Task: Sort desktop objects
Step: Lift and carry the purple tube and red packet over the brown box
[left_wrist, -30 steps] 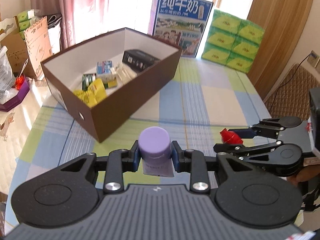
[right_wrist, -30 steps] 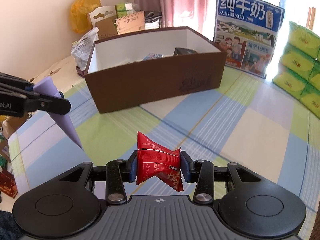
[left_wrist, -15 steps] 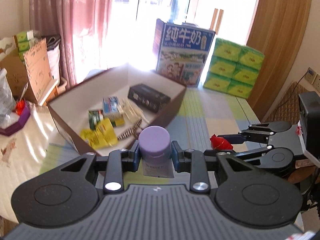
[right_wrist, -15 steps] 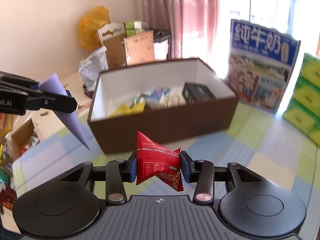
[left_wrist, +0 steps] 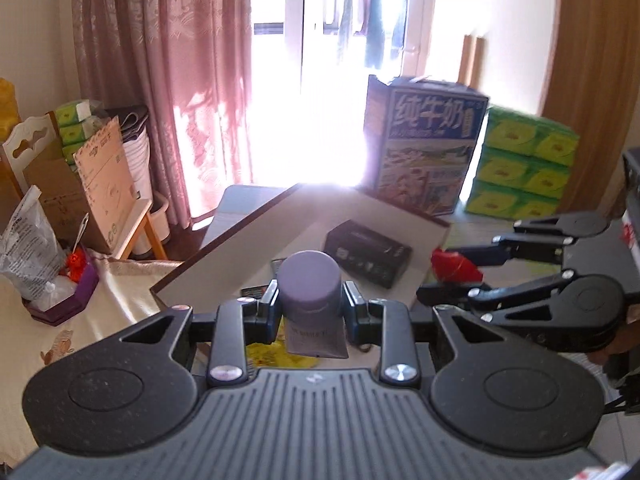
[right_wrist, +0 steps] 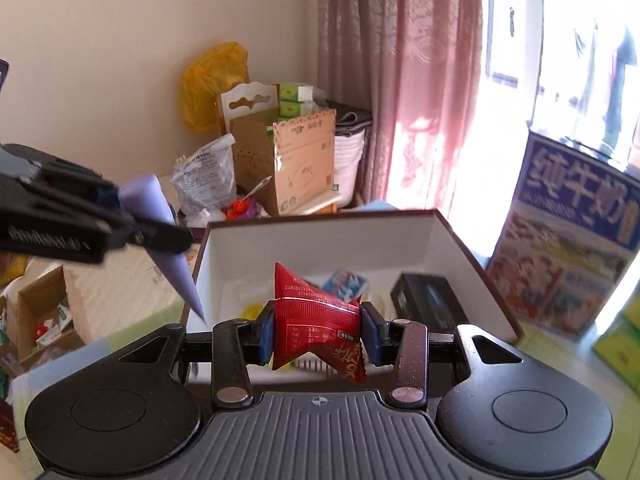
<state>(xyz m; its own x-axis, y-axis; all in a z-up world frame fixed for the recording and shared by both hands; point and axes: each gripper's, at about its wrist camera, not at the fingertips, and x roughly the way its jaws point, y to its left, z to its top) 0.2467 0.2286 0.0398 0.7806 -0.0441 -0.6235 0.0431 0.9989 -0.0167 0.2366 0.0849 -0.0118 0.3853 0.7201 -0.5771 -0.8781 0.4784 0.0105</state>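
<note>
My left gripper [left_wrist: 311, 306] is shut on a purple tube [left_wrist: 310, 286], cap toward the camera, held above the brown box [left_wrist: 256, 216]. In the right wrist view the tube [right_wrist: 168, 236] hangs point-down at the box's left edge. My right gripper [right_wrist: 318, 330] is shut on a red snack packet [right_wrist: 316, 320], held over the near wall of the brown box [right_wrist: 472, 252]. That packet also shows in the left wrist view [left_wrist: 454, 266]. Inside the box lie a black case [right_wrist: 428, 300], a blue-white packet [right_wrist: 344, 282] and a yellow packet [left_wrist: 276, 354].
A blue milk carton box [left_wrist: 424, 148] and green tissue packs [left_wrist: 524, 168] stand behind the brown box. Cardboard boxes [right_wrist: 288, 164], plastic bags [right_wrist: 204, 180] and a purple tray [left_wrist: 64, 296] crowd the floor at the left. The checked tablecloth [right_wrist: 560, 356] shows beside the box.
Both grippers have risen and moved forward over the brown box, each still holding its item. The box now sits directly beneath them.
</note>
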